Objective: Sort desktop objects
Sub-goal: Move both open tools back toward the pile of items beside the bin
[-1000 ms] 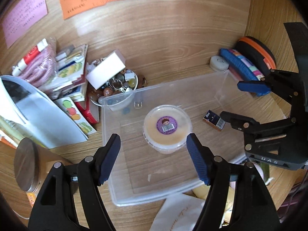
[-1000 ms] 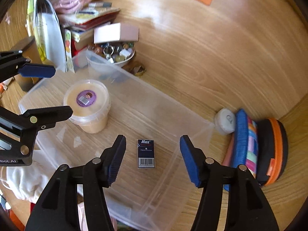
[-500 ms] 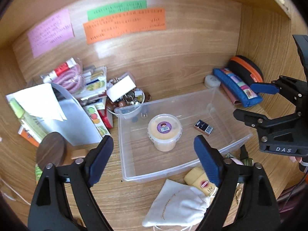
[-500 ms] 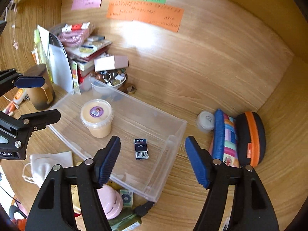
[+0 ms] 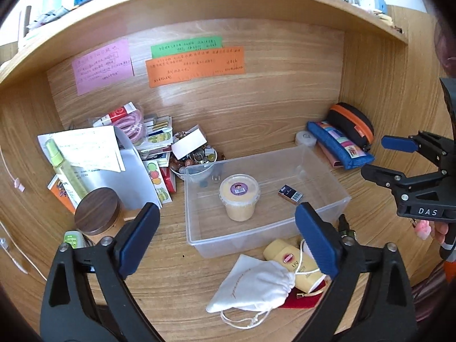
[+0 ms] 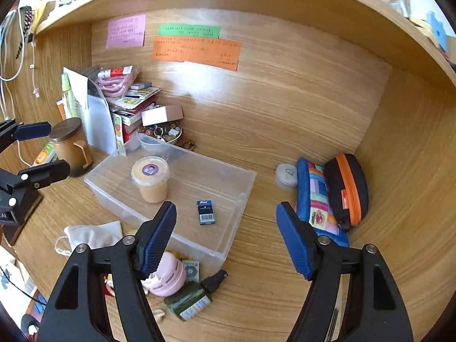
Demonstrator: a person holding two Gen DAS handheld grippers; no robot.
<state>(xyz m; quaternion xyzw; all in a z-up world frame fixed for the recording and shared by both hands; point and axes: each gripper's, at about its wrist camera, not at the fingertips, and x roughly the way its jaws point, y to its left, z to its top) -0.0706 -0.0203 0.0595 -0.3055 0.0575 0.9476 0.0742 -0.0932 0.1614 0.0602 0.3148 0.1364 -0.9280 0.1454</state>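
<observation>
A clear plastic bin [image 5: 327,208] [image 6: 245,176] sits on the wooden desk. In it stand a lidded tub of beige paste [image 5: 239,199] [image 6: 150,178] and a small dark box with a barcode [image 5: 290,194] [image 6: 205,212]. My left gripper [image 5: 228,239] is open and empty, held high in front of the bin. My right gripper [image 6: 226,239] is open and empty, above the bin's near right corner. A white drawstring pouch [image 5: 253,285] [image 6: 91,236] and a yellow UV tube [image 5: 290,265] lie in front of the bin.
A pile of books, papers and a bowl of trinkets [image 5: 196,156] is at the back left, with a wood-lidded jar [image 5: 98,216] [image 6: 71,145]. A blue pencil case [image 5: 339,148] [image 6: 316,199], a black-orange pouch [image 6: 346,188] and a round white tin [image 6: 286,175] lie right. A pink bottle [image 6: 168,279] and green bottle [image 6: 191,299] lie near.
Both grippers have pulled back and up from the bin, so the whole desk alcove now shows. Both stay open. The tub and small box have not moved.
</observation>
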